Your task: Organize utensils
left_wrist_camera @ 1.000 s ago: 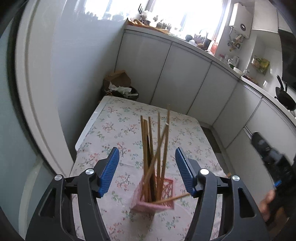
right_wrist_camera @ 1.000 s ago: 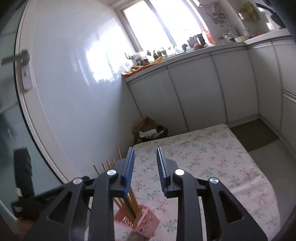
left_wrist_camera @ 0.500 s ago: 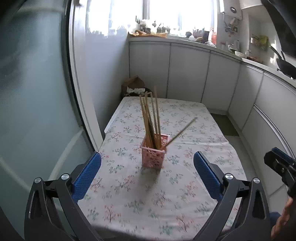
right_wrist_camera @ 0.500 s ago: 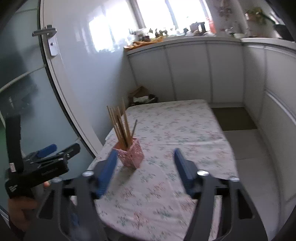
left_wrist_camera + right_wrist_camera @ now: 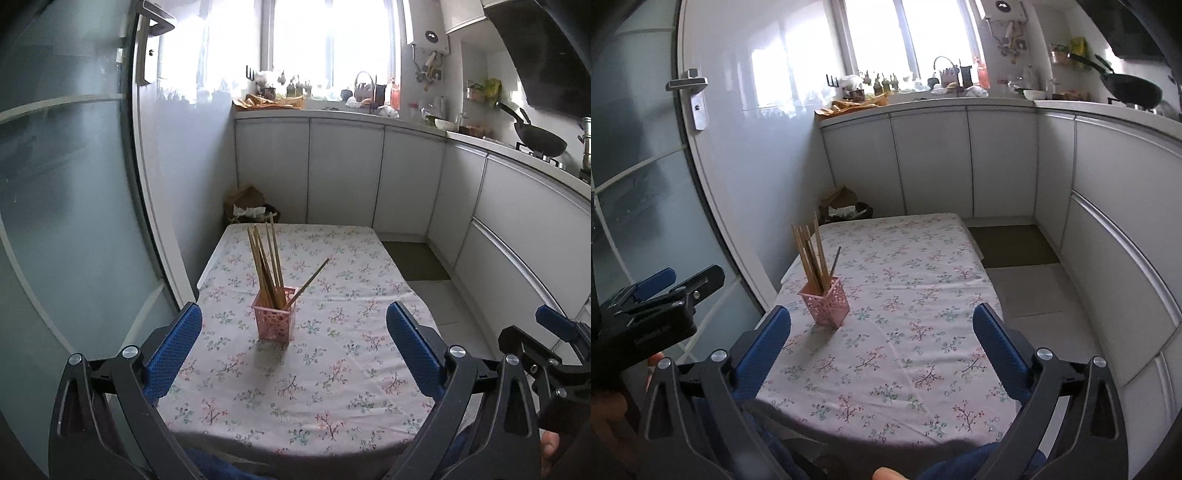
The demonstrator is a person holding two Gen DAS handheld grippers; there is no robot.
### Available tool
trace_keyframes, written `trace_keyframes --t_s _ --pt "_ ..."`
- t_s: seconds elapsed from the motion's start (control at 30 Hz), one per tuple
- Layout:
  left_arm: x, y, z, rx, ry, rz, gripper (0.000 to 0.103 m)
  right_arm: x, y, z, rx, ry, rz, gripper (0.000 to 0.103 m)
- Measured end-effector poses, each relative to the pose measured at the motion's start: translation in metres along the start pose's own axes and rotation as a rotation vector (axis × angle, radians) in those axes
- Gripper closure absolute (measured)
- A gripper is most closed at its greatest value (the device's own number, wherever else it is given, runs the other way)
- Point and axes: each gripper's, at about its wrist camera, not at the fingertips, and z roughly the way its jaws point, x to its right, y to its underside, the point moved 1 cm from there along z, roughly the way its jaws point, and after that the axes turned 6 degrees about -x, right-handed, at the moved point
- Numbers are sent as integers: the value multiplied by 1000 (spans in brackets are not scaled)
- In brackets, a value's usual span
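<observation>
Both claws are wide and empty. Left gripper (image 5: 293,345): blue pads spread to either side of the view, nothing between them but tablecloth. Right gripper (image 5: 882,343): same, and its jaws have just been opening, with nothing between them.

The chopsticks (image 5: 266,264) stand bundled in the pink basket (image 5: 275,319), which sits upright on the table (image 5: 332,387) toward its left side, well ahead of both claws. Most sticks lean together toward the back-left corner of the basket; one stick (image 5: 308,282) leans out the other way, resting against the right rim. The basket walls are what keep them upright, so the lean is just slack in the basket.

No loose utensils show on the cloth in either view.

My read: sorting looks done. Both claws sit near the table's front edge, well apart from the basket, a hands-off pose rather than an approach. The only thing worth tidying is the stray leaning stick; nudging it risks tipping the light basket, so I'd brace the basket with the other claw.
</observation>
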Motion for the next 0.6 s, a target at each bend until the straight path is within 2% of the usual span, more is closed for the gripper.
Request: trace_keyframes --t_s 0.27,0.6 --pt "-1 -1 -21 19 12 -1 7 -3 -2 -5 -8 23 13 7" --pt "-7 1 -22 3 25 -18 7 -11 -1 2 -39 30 9 7"
